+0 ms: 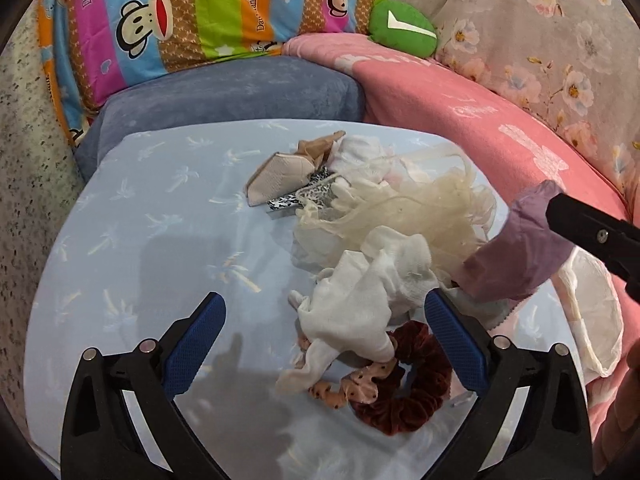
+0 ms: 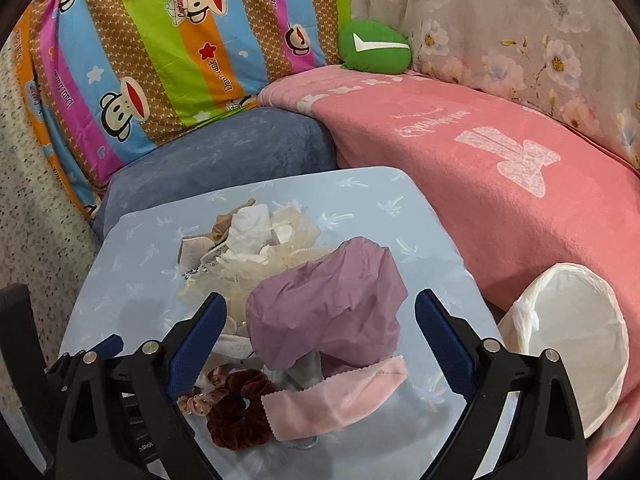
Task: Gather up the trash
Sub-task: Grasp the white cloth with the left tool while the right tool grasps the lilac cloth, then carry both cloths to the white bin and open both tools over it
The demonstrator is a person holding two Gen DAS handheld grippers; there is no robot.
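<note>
A heap of scraps lies on the light blue table (image 1: 140,216): a white cloth (image 1: 372,292), cream netting (image 1: 432,204), a beige folded paper (image 1: 280,178), a dark red scrunchie (image 1: 412,380) and a purple cloth (image 1: 516,256). My left gripper (image 1: 324,320) is open just above the white cloth and scrunchie. My right gripper (image 2: 320,320) is open around the purple cloth (image 2: 328,308), with a pink fabric swatch (image 2: 336,400) and the scrunchie (image 2: 236,404) below it. A white-lined bin (image 2: 572,344) stands at the table's right edge.
A pink blanket (image 2: 500,184) covers the seat to the right. A blue cushion (image 2: 216,152), a striped monkey-print pillow (image 2: 160,48) and a green plush (image 2: 374,46) lie behind the table. Speckled floor (image 2: 32,220) is at left.
</note>
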